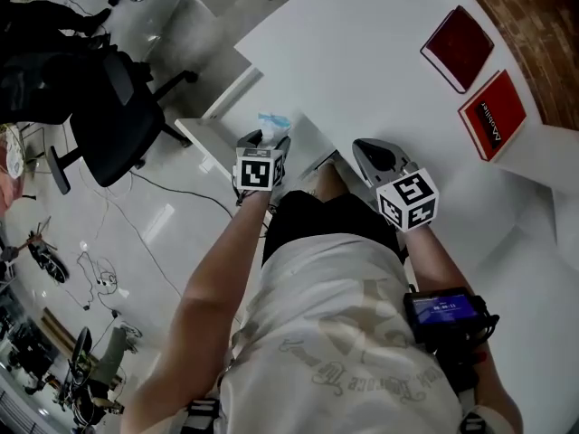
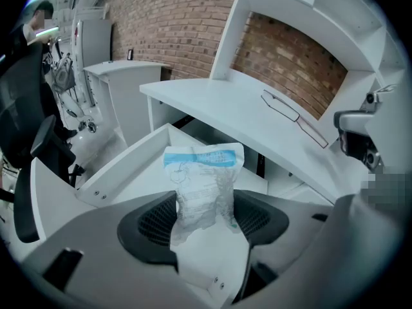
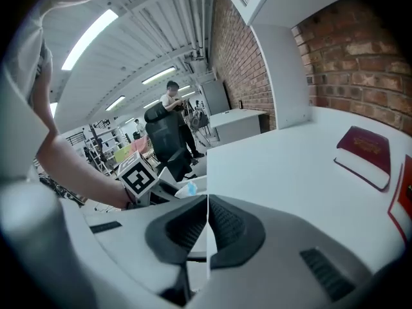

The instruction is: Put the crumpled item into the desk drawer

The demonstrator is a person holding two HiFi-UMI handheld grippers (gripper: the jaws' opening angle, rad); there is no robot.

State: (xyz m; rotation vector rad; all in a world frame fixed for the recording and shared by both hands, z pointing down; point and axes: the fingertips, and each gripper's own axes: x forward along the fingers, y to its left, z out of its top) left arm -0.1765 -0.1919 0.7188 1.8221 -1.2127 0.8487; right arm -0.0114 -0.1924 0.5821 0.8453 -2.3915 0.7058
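The left hand-held gripper (image 2: 203, 219) pinches the lower part of a crumpled packet (image 2: 205, 184), white with a blue band, which stands upright between its jaws; the packet hangs over the open desk drawer (image 2: 126, 167), just under the desk (image 2: 257, 118) edge; the right hand-held gripper (image 3: 207, 227) has its jaws pressed together, empty, above the desk top; two red books (image 1: 458, 48) lie farther back.

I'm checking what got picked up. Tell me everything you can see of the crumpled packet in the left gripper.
The crumpled packet is a small white, plastic-looking pouch, wrinkled, with a blue band across its top and faint print too small to read. It stands upright, its lower part pinched between the dark ribbed pads of the left gripper, its top edge free. It is held over the open white drawer and appears to touch nothing else.
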